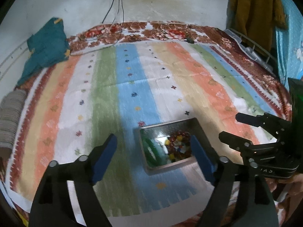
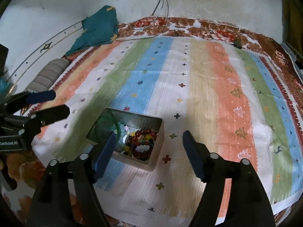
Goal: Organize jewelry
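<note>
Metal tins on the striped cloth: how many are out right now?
1. A single open metal tin sits on the striped cloth, filled with beaded bracelets. Both views show only this tin; nothing visible could hide another.

The left wrist picture was smeared, so the beads (image 1: 177, 143) in the metal box (image 1: 200, 130) looked like a mushy heap, and the green ring (image 1: 149, 151) was fuzzy. The blue pad (image 1: 201, 158) of the left gripper (image 1: 153, 157) hid the box's right side. In the right wrist view, another blue pad (image 2: 105, 155) hid the box's (image 2: 132, 117) near left corner. The striped roll (image 1: 9, 117) was cut off by the picture's edge.
</note>
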Action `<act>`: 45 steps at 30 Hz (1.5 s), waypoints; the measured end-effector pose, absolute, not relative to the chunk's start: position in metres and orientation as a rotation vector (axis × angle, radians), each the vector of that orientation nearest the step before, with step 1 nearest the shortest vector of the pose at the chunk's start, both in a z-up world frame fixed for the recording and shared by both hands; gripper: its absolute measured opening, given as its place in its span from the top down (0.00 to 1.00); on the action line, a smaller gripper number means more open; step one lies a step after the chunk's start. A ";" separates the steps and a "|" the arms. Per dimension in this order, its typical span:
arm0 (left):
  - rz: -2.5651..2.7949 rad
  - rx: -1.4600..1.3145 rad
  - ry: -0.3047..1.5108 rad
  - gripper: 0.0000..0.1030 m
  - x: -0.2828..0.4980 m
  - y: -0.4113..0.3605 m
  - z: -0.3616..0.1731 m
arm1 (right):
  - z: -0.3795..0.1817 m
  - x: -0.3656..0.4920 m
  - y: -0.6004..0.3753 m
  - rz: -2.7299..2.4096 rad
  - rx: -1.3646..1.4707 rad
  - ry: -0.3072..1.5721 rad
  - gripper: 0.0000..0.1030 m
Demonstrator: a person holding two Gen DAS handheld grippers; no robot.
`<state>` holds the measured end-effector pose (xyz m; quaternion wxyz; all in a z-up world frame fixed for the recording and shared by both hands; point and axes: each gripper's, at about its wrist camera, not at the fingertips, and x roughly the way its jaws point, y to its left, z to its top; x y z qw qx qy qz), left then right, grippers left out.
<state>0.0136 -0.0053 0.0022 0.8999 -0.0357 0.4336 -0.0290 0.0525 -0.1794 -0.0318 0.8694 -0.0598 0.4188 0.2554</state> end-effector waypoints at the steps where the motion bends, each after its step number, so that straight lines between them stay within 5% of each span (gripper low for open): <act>1: -0.058 -0.083 0.902 0.17 0.012 -0.005 0.002 | -0.032 0.051 -0.180 0.532 -0.125 0.874 0.24; 5: -0.037 -0.050 0.895 0.06 0.006 -0.011 0.000 | -0.032 0.048 -0.181 0.528 -0.131 0.871 0.21; 13: -0.024 -0.006 0.876 0.06 -0.003 -0.015 0.000 | -0.025 0.037 -0.187 0.545 -0.109 0.834 0.11; 45: -0.007 0.007 0.845 0.06 -0.021 -0.015 0.004 | -0.015 0.019 -0.189 0.553 -0.134 0.783 0.10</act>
